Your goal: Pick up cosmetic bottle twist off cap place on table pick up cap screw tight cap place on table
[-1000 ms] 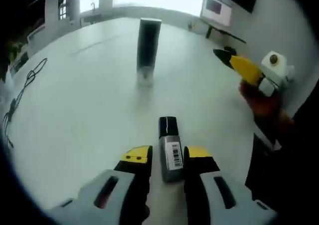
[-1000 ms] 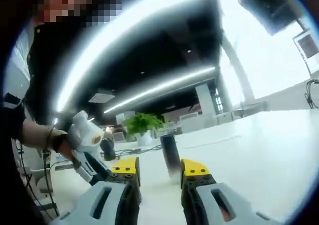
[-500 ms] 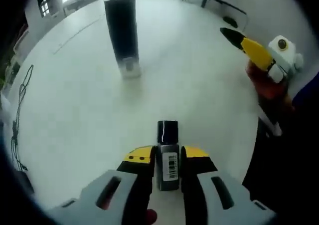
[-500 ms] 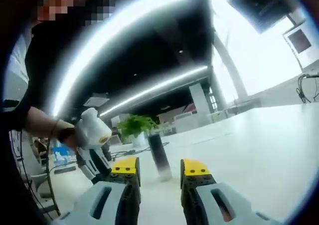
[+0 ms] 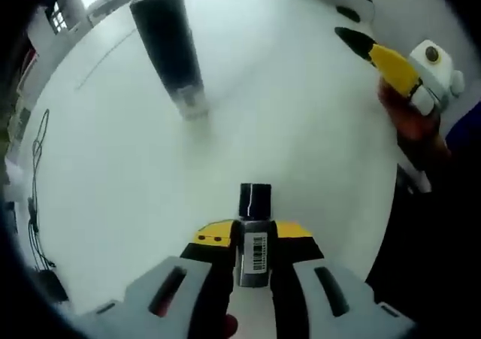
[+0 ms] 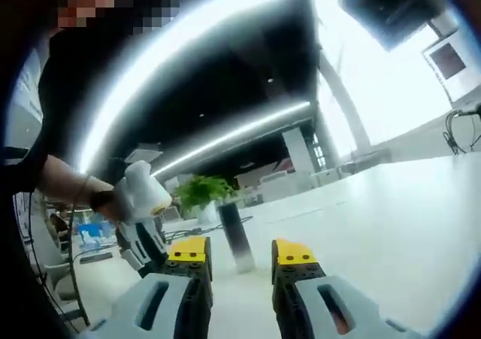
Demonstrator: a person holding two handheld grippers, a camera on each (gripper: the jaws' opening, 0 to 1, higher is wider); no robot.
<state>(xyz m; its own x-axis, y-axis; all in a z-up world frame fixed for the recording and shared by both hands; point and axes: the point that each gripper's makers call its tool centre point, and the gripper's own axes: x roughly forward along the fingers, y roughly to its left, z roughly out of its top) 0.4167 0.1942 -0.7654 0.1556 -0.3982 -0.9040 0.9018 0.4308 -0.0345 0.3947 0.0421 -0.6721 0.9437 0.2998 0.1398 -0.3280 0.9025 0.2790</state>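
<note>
- My left gripper now has its fingers squeezing the small bottle; before, they sat apart.
- My right gripper fingers stay spread, holding nothing.
- A tall dark bottle stands on the white table.

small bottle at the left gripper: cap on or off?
On. The small bottle lies on the white table between the left gripper jaws, black cap still fitted.

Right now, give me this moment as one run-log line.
left gripper: shut on small grey barcode-labelled black-capped bottle | right gripper: open, empty | tall dark bottle: upright on white table
</note>
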